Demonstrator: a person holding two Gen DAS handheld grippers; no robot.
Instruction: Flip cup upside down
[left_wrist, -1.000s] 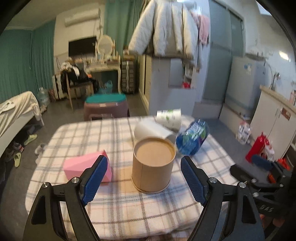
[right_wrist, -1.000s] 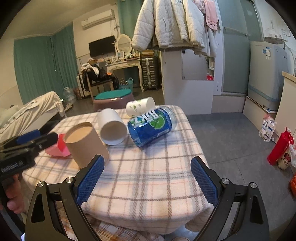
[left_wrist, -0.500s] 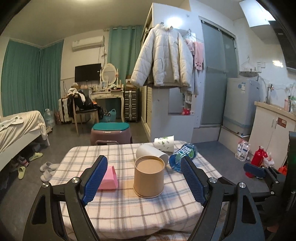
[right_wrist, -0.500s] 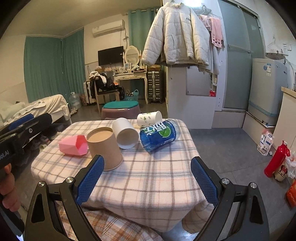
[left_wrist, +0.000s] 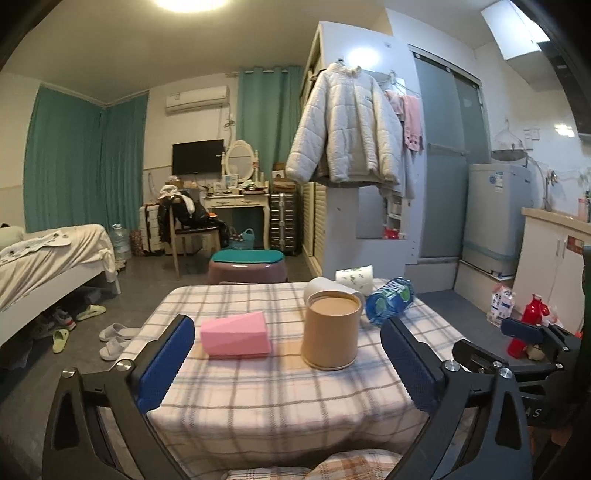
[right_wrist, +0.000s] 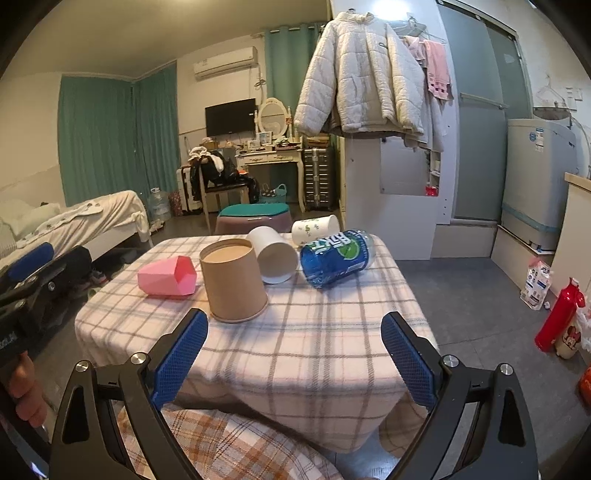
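Left gripper (left_wrist: 288, 354) and right gripper (right_wrist: 293, 350) both spread wide, holding nothing, short of brown cup (right_wrist: 233, 282) standing base-up on checked table (right_wrist: 332, 332); blue bottle (right_wrist: 334, 256) label script unreadable

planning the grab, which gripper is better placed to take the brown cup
Left, probably. The brown cup sits almost centred ahead of the open left gripper; from the open right gripper it stands off toward the left finger.
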